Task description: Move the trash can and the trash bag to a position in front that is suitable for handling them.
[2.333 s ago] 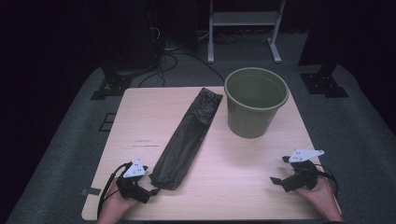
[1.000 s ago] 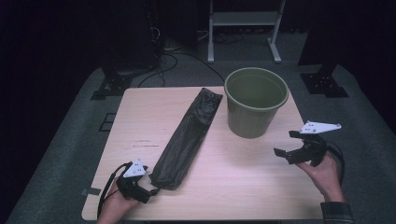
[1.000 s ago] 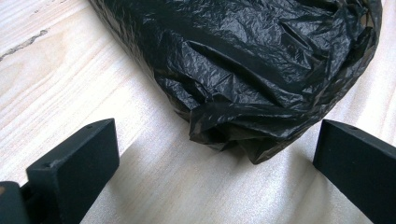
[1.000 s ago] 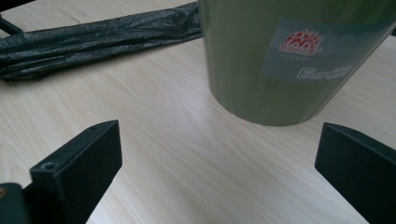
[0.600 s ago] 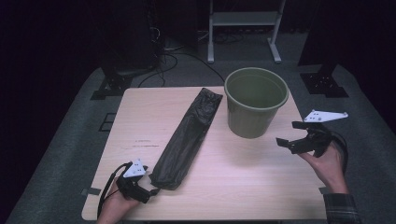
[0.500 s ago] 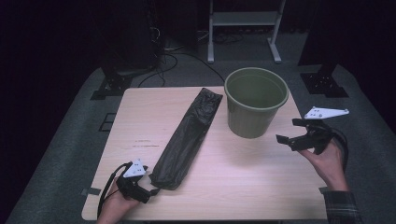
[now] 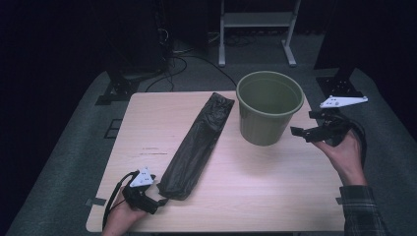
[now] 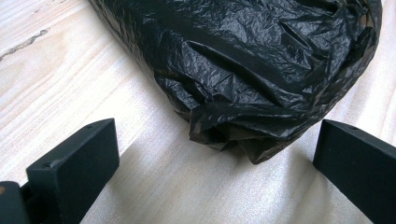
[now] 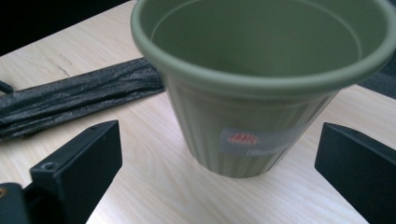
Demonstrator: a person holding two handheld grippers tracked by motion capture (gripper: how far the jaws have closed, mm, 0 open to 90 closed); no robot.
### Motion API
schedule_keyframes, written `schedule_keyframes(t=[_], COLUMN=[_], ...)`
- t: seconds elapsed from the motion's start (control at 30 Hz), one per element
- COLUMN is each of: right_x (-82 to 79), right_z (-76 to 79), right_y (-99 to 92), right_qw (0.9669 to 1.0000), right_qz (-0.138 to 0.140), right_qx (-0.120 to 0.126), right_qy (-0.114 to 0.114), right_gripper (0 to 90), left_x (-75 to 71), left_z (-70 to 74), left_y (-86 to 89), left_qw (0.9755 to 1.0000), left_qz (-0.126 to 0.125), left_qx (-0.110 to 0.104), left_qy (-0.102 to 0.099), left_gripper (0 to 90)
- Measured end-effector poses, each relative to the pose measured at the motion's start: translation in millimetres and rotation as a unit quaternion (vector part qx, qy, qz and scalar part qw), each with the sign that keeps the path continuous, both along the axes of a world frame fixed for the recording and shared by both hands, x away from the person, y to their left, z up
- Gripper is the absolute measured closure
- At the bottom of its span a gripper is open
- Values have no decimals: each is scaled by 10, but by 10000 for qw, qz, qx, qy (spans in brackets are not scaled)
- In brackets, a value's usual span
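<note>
On the pale wooden table (image 7: 275, 187) a long folded black plastic bag (image 7: 196, 142) lies slantwise, its far end just beside the upright olive-green ribbed plastic bucket (image 7: 268, 105). The left gripper (image 7: 156, 200) rests at the bag's near end, jaws spread wide with the crumpled end (image 8: 243, 84) between them but untouched. The right gripper (image 7: 301, 132) hangs in the air just right of the bucket (a pale label (image 9: 254, 140) on its wall), jaws wide apart, holding nothing.

Pale label with red mark on green bucket (image 9: 261, 84), wording too blurred
</note>
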State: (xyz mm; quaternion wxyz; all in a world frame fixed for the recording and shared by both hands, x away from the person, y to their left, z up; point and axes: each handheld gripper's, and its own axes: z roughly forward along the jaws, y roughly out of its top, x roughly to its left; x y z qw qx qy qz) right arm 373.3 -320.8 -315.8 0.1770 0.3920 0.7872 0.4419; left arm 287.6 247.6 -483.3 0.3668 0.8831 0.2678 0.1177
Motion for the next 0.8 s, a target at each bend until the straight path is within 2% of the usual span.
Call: schedule_keyframes(t=[0.2, 0.43, 0.57, 0.63, 0.8], right_x=[115, 308, 427, 491, 641], right_z=[92, 172, 195, 192, 171], right_y=[-5, -37, -59, -73, -83], right_qw=[9999, 9995, 9992, 9991, 9987], right_qz=[-105, -292, -394, -406, -467], right_qx=[-28, -105, -90, -36, 40], right_qy=[-74, -28, 36, 85, 185], right_gripper=[0, 0, 0, 50, 55], left_x=[-1, -2, -4, -4, -5], left_z=[-1, -2, -1, -2, -1], left_y=[-1, -2, -2, -3, -3], left_qw=[10000, 10000, 10000, 10000, 10000], left_qz=[6, 15, 16, 22, 20], left_qx=[-4, -8, 5, -5, 4], left_qy=[-5, -5, -8, -7, -4], left_gripper=[0, 0, 0, 0, 0])
